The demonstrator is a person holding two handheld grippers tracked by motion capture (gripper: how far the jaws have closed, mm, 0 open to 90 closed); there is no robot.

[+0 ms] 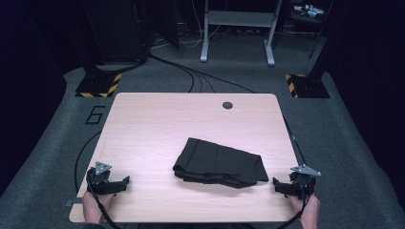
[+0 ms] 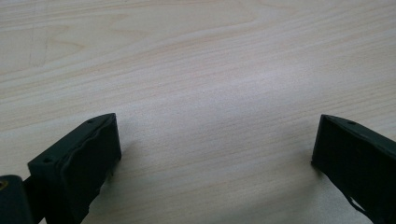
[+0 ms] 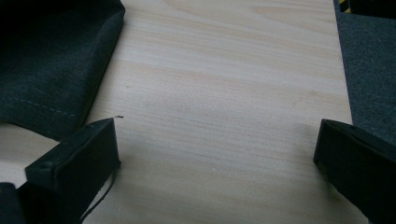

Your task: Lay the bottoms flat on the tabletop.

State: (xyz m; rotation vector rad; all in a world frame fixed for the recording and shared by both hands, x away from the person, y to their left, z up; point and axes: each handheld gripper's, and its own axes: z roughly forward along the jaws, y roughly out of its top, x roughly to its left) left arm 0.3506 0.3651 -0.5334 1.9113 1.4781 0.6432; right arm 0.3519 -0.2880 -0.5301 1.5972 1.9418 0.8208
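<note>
Grey carpet (image 1: 43,143) runs around my workspace, with black cables (image 1: 191,71) trailing across it toward a metal frame (image 1: 237,28) at the back and two dark posts on yellow-striped bases (image 1: 98,85) to either side. On that floor stands the pale wooden table (image 1: 153,124), with a small round hole (image 1: 227,105) near its far edge.

Next in size is the dark folded cloth (image 1: 218,163), lying flat a little right of the table's middle and toward my near edge. In the right gripper view a corner of it (image 3: 51,60) shows a stitched hem just beyond my left jaw, close to it but not touching.

My left gripper (image 1: 128,182) sits on the near left corner, well apart from the cloth, held by my left hand (image 1: 93,206). Its jaws stand wide apart with only bare wood between them (image 2: 215,140).

My right gripper (image 1: 275,184) rests at the near right corner, just beside the cloth's right end, with my right hand (image 1: 308,212) behind it. Its jaws are also spread wide and hold nothing (image 3: 215,144).
</note>
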